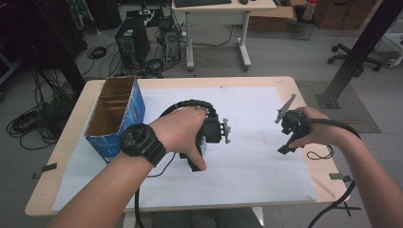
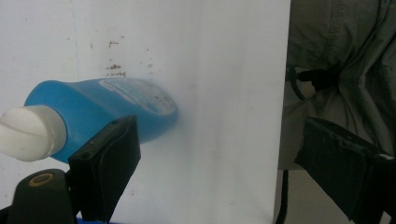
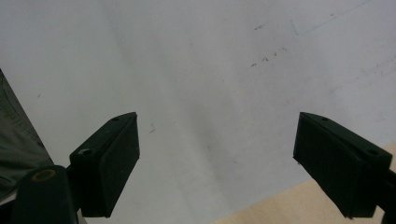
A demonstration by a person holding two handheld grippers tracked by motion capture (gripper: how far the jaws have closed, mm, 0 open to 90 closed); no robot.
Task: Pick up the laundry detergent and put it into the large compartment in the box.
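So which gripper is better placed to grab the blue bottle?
Left. The blue bottle lies on the white sheet just ahead of the left gripper, beside one of its open jaws. The right gripper faces bare sheet.

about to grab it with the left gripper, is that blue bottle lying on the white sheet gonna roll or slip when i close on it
The blue bottle lies on its side on the white sheet, and its rounded body may roll if nudged. Its skin looks like smooth plastic, so the pads could slip. The left gripper is open, with one jaw in front of the bottle; gripping across the body seems steadier than at the white cap.
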